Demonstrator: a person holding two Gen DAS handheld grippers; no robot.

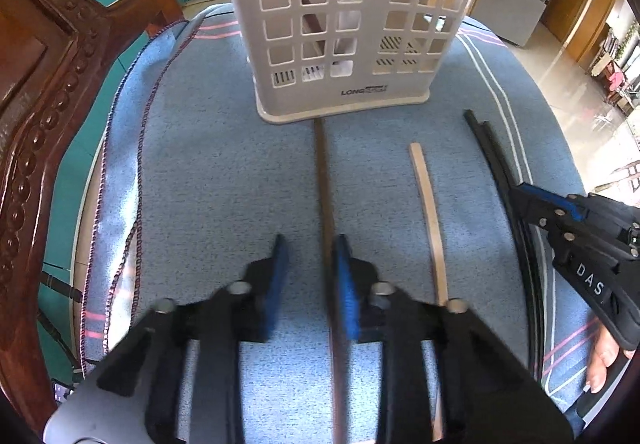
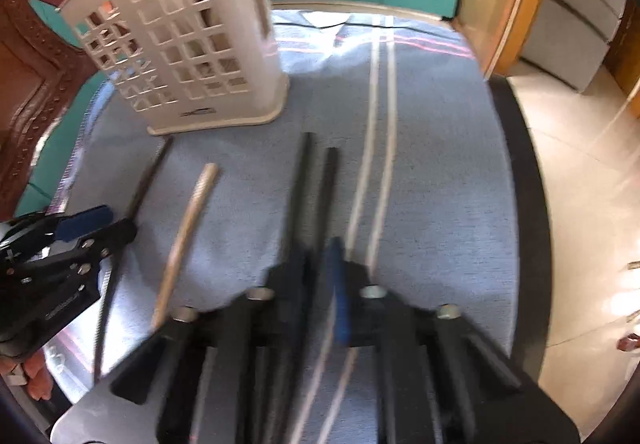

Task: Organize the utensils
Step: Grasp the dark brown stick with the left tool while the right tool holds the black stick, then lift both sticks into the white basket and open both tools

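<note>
A white slotted utensil holder [image 1: 348, 20] stands upright at the far side of a blue cloth; it also shows in the right wrist view [image 2: 188, 52]. A dark brown chopstick [image 1: 323, 180] lies in front of it, a light wooden one [image 1: 430, 216] to its right, and two black ones [image 1: 500, 164] further right. My left gripper [image 1: 310, 264] is open, low over the dark brown chopstick, which runs between its fingers beside the right pad. My right gripper [image 2: 320, 264] is nearly closed around the black chopsticks [image 2: 316, 180].
A carved wooden chair [image 1: 48, 92] stands at the left. The blue cloth [image 1: 208, 172] covers a round table whose dark edge [image 2: 524, 184] curves at the right, with tiled floor beyond.
</note>
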